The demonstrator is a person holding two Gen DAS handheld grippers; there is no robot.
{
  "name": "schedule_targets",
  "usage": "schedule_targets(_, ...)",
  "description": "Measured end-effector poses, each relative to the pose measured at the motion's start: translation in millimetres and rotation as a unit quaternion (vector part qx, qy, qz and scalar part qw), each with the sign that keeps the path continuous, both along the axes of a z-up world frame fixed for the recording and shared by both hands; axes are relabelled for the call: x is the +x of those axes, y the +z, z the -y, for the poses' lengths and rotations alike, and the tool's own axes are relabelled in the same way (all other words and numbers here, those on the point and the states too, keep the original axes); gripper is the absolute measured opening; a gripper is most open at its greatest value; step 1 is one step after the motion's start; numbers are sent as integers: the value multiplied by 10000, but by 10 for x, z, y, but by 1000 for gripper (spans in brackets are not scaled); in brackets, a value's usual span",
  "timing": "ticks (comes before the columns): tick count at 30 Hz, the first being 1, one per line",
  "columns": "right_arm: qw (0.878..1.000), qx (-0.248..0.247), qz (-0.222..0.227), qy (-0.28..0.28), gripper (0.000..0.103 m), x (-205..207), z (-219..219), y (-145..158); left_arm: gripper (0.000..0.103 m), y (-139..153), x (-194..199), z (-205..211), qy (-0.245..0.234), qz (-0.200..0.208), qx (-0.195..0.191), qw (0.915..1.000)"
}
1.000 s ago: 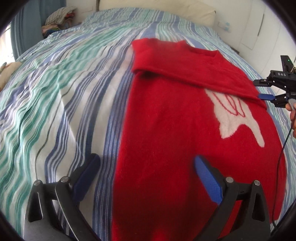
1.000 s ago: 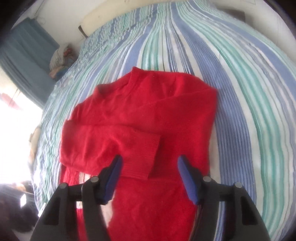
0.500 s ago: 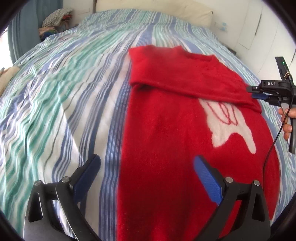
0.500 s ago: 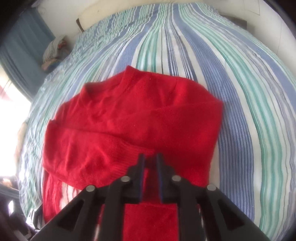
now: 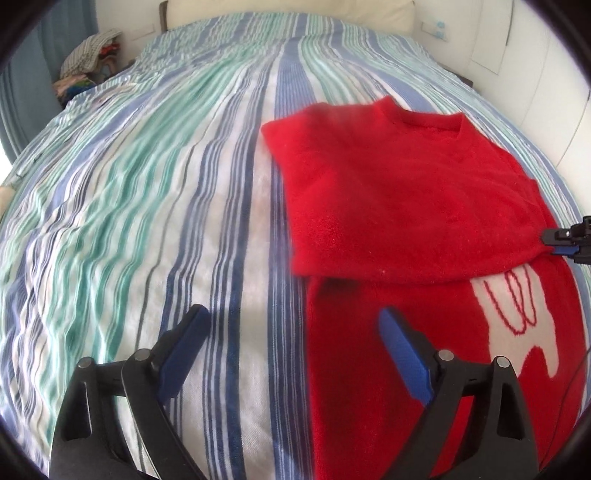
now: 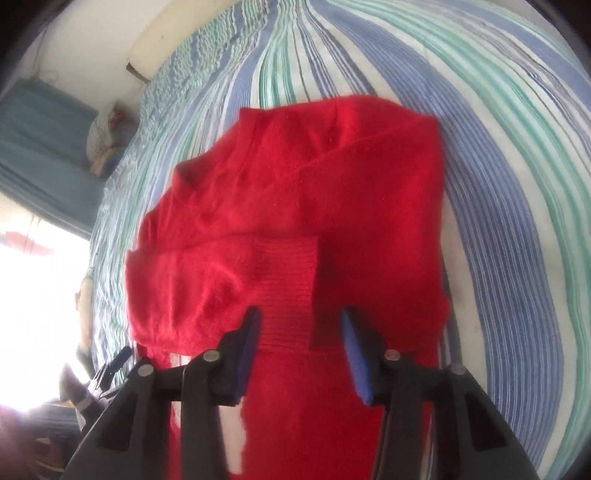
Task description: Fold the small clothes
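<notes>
A red sweater [image 5: 399,206] with a white motif [image 5: 517,317] lies flat on the striped bed, both sleeves folded across its chest. My left gripper [image 5: 291,350] is open and empty, straddling the sweater's left edge just below the folded sleeve. My right gripper [image 6: 299,347] is open, its blue pads either side of the ribbed sleeve cuff [image 6: 286,273] without pinching it. The right gripper's tip also shows in the left wrist view [image 5: 565,240] at the sweater's right edge. The sweater's hem is out of view.
The bed [image 5: 155,206] has a blue, green and white striped cover. A cream headboard cushion [image 5: 280,11] runs along the far end. A pile of clothes [image 5: 92,55] sits at the far left corner. White cabinets [image 5: 517,44] stand to the right.
The right gripper was open, closed on the sleeve cuff, and has now opened, leaving the cuff lying on the chest. The left gripper moved forward along the sweater's left edge, staying open.
</notes>
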State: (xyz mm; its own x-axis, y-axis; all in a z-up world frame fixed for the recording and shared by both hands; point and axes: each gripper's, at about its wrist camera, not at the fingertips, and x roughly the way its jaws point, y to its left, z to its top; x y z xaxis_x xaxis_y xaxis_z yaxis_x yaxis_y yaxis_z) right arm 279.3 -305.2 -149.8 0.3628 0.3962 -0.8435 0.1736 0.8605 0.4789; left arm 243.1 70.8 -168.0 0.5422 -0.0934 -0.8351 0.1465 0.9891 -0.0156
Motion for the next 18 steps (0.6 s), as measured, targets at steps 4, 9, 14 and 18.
schedule_targets(4, 9995, 88, 305, 29, 9, 7, -11, 131, 93, 11, 90, 94, -16, 118, 49, 9999)
schedule_targets(9, 9909, 307, 1309, 43, 7, -78, -60, 677, 69, 78, 321, 279, 115, 459, 480, 9977)
schedule_targets(14, 9835, 42, 1806, 126, 4, -82, -136, 1024, 11, 52, 322, -273, 1187, 312, -621, 9905)
schedule_targets(18, 9874, -619, 1447, 156, 0, -30, -138, 717, 7, -94, 285, -355, 1246, 101, -658, 9900)
